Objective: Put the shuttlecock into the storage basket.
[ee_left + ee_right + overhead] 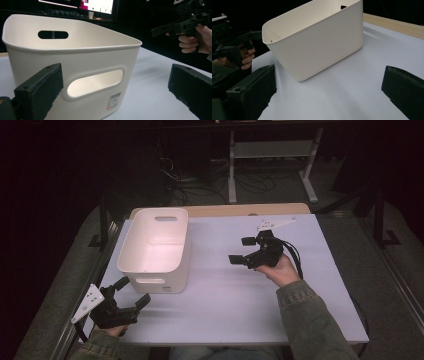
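While both hands hold their tools above the worktop [225, 305], the white bin [155, 247] stands upright near the far left corner, a handle slot cut in each end wall. Left claw [131, 292], at the near left corner, is released, jaws spread wide, just beside the bin's near end and clear of it. Right claw [241, 251], right of centre, is likewise released, pointing toward the bin's long side, well apart from it.
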{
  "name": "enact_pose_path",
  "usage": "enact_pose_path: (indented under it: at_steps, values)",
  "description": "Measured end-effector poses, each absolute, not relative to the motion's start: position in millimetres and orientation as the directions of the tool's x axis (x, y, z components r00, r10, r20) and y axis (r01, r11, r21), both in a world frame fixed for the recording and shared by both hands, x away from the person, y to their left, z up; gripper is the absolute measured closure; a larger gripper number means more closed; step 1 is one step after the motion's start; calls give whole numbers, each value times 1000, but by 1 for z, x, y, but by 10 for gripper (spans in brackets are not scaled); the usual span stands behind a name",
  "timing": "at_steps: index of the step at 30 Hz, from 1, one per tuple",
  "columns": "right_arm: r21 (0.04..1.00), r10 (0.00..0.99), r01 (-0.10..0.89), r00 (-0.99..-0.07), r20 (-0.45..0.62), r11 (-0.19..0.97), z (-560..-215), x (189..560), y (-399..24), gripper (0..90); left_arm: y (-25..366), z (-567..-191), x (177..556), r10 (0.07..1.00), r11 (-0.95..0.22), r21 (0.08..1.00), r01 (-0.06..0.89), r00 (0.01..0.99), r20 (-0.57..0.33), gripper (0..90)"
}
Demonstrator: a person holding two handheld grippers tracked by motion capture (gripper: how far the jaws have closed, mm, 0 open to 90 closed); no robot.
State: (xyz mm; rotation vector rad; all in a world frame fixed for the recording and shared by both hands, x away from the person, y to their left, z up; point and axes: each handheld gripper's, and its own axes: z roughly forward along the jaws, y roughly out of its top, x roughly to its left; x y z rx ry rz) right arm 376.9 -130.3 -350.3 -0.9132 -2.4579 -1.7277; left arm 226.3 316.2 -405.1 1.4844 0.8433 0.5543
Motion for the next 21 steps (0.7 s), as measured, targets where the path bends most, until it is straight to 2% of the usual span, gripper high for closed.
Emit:
enact_pose_path:
  at_steps: [21]
  values:
    - [884,499,438,-809,310,161,-367,360,-163,0,316,-405,226,778,46,984,173,612,-144,0]
